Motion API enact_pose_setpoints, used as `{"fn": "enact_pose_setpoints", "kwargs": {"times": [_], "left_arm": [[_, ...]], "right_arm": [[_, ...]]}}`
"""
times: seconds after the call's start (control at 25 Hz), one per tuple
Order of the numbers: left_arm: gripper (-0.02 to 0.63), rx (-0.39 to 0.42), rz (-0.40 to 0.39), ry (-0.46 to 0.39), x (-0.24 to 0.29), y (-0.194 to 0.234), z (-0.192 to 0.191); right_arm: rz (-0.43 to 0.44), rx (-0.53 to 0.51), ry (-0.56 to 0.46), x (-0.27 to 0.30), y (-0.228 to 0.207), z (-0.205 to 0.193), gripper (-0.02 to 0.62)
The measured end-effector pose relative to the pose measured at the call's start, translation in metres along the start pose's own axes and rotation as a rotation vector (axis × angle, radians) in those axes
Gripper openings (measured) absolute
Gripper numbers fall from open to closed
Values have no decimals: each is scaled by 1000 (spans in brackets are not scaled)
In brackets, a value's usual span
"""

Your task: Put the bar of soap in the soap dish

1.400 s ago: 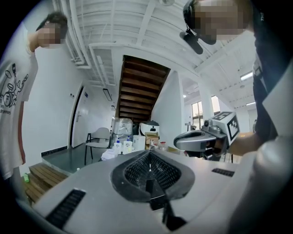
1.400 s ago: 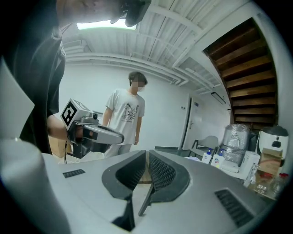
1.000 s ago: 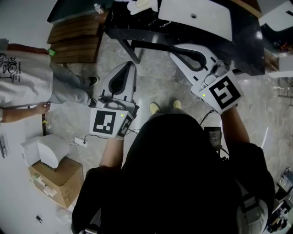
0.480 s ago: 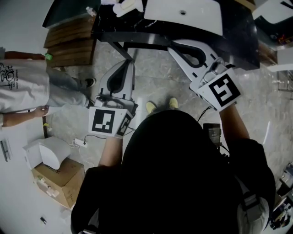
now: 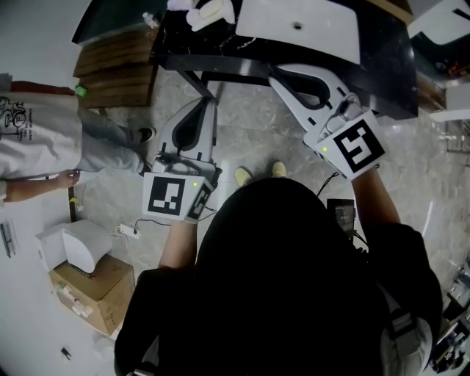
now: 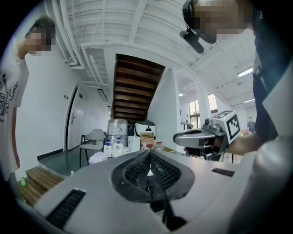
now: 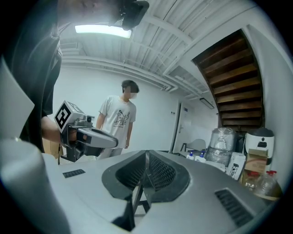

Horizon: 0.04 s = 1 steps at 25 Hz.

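While I stand facing the black counter, both my claws point level toward it and neither carries anything. My left claw has its jaws pressed together with nothing between them. My right claw is closed in the same way and is just as bare.

Seen from the head view, the white basin sits at about one o'clock of my right claw. A pale lump with a cream top rests on the counter's end at twelve o'clock of my left claw. I judge that lump to be the soap and its dish. It is too small and too close to the frame's edge for me to tell bar from dish, or whether one lies in the other.

I think the scene fits two stages: empty claws coming in to fetch the bar, or empty claws hanging clear once the bar sits in its dish. Either way, my next move calls for a clearer look at that twelve o'clock corner. With jaws shut like this, neither claw is set to take hold of anything.
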<state>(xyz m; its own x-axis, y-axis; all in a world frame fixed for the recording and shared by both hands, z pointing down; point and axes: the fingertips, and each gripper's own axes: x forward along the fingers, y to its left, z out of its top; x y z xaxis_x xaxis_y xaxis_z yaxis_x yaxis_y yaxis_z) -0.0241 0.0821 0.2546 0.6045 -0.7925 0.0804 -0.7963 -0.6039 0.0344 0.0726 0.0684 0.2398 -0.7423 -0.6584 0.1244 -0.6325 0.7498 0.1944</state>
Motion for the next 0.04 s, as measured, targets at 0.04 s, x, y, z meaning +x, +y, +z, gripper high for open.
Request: {"fn": "enact_pose_setpoints", "kwargs": {"times": [0.04], "left_arm": [[3, 1, 3, -3, 0, 2, 1]], "right_arm": [[3, -1, 0, 2, 0, 1, 32]]}}
